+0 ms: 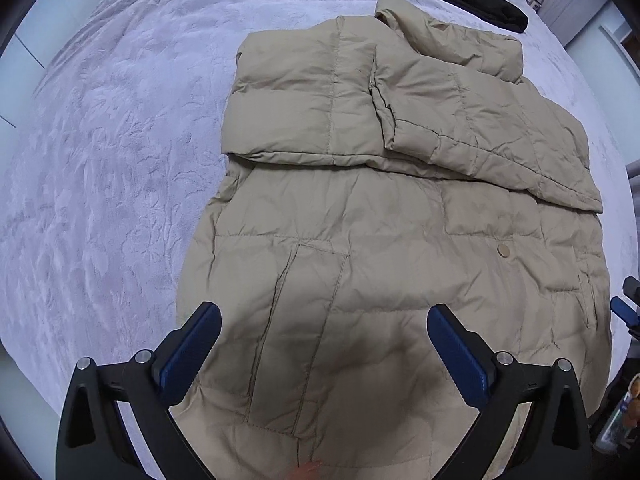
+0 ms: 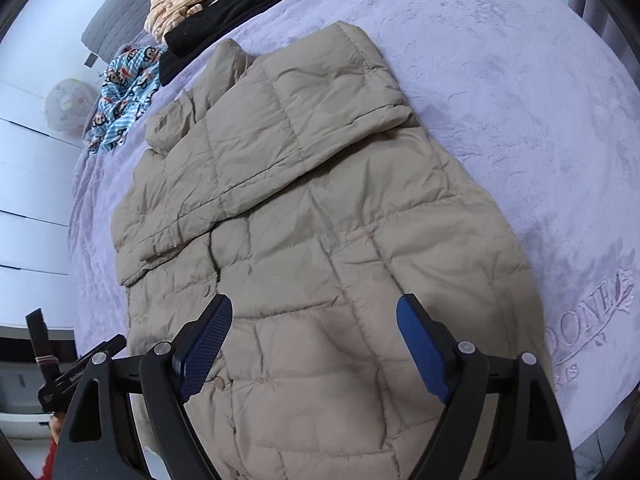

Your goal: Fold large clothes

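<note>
A beige quilted puffer jacket (image 1: 360,220) lies flat on a lilac bedspread (image 1: 112,152), both sleeves folded across its upper body. My left gripper (image 1: 324,316) hovers over the jacket's lower hem, its blue-padded jaws wide apart with only flat fabric beneath them. In the right wrist view the same jacket (image 2: 304,208) stretches away from me, and my right gripper (image 2: 314,308) stands open above its lower part, gripping nothing. The other gripper's black frame (image 2: 68,376) shows at the left edge of that view.
A black garment (image 2: 240,4), a tan striped one (image 2: 180,4) and a blue monkey-print cloth (image 2: 124,88) lie at the bed's head end. White cabinet fronts (image 2: 24,184) run along one side. Embroidered lettering (image 2: 592,320) marks the bedspread (image 2: 520,100) near the edge.
</note>
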The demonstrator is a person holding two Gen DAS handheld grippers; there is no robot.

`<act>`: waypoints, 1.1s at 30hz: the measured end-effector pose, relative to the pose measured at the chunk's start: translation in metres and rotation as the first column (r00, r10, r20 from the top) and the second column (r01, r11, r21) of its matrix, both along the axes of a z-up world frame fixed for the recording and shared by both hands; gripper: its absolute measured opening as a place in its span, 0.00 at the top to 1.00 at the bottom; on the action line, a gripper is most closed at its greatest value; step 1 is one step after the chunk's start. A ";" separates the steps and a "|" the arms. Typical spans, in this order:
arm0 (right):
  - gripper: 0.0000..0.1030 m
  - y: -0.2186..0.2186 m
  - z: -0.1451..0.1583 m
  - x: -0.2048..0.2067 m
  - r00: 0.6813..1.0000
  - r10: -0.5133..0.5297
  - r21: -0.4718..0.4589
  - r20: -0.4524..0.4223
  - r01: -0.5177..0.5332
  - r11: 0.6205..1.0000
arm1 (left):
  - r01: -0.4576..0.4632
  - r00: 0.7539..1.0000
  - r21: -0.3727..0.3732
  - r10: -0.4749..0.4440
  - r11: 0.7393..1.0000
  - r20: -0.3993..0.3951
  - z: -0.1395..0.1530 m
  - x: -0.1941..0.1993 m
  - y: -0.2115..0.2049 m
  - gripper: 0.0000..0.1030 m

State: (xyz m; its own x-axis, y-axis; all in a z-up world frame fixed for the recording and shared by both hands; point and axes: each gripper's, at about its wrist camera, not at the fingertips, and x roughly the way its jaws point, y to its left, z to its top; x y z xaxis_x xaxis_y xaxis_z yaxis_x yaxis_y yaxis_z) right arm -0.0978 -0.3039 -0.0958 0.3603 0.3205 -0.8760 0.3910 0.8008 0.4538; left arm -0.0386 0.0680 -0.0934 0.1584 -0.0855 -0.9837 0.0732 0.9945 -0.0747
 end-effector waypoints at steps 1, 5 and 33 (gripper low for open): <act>0.14 0.004 -0.001 -0.002 1.000 0.001 0.023 0.001 -0.001 1.000 | 0.007 1.000 0.008 -0.007 1.000 0.000 0.000 -0.002 0.000 0.00; 0.14 0.020 -0.003 -0.007 1.000 0.017 0.077 -0.002 -0.017 0.997 | 0.029 1.000 0.029 -0.029 0.999 -0.004 0.003 -0.010 0.000 0.00; 0.14 -0.090 -0.011 -0.180 0.875 -0.470 0.089 -0.117 0.481 0.872 | -0.125 0.956 -0.286 0.038 0.950 -0.290 -0.030 -0.089 0.128 0.00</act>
